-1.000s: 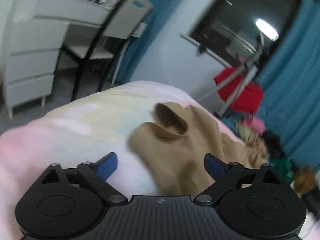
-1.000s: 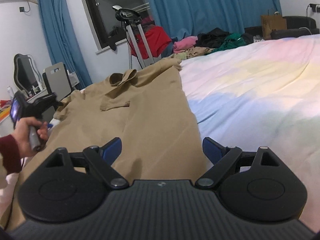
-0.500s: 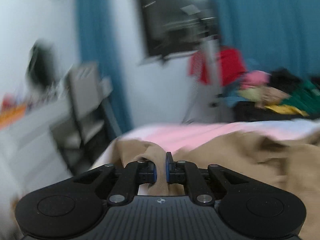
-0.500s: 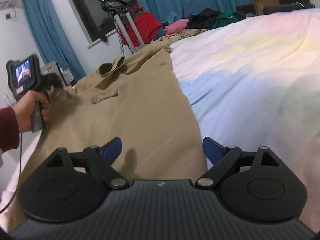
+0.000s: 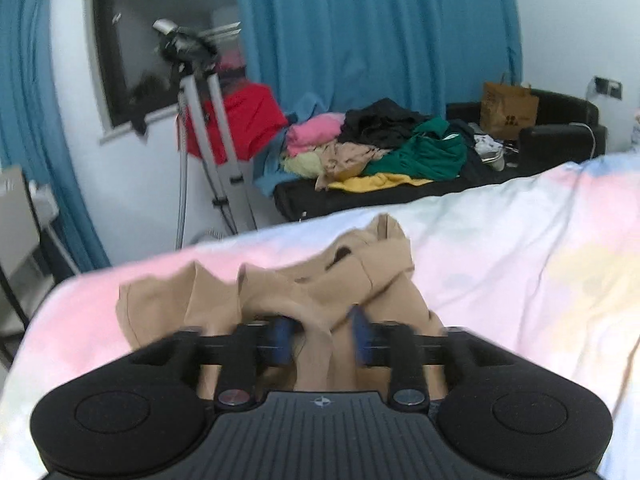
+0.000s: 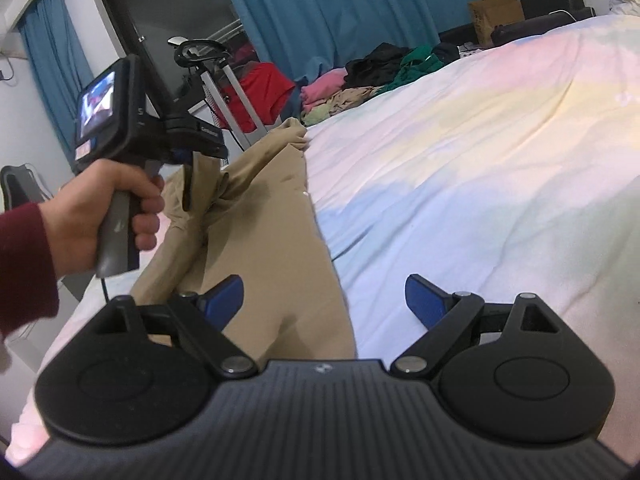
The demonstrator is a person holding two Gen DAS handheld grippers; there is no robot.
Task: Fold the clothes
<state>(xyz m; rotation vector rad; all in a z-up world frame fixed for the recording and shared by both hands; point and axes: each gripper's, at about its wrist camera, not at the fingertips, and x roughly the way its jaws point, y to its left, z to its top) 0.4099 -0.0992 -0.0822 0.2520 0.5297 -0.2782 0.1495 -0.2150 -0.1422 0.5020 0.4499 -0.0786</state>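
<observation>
A bedroom, evening: my bed (image 6: 500,152), under a pastel pink, yellow and blue cover, fills most of both views. Behind it hang teal curtains (image 5: 360,40) beside a dark window (image 5: 160,28). A heap of clothes (image 5: 372,148), pink, black, green and yellow, sits on a low black bench past the far edge of the bed, with a brown paper bag (image 5: 508,110) on a black sofa to its right and a red garment (image 5: 244,118) hung on a metal stand to its left.

The tan garment (image 6: 256,240) lies in a long strip down the left side of the bed, its far end bunched and lifted off the cover near the bed's corner.

My left hand (image 6: 100,216), in a dark red sleeve, grips the handle of my left gripper (image 5: 320,334) above that bunched end. Its jaws have just been parting and stand about half apart, blurred, with a fold of the tan cloth draped loosely between the blue pads (image 5: 280,336); no pad presses it.

My right gripper (image 6: 324,300) hangs low over the near end of the garment, jaws wide and holding nothing, the left pad over tan cloth, the right over bare cover.
</observation>
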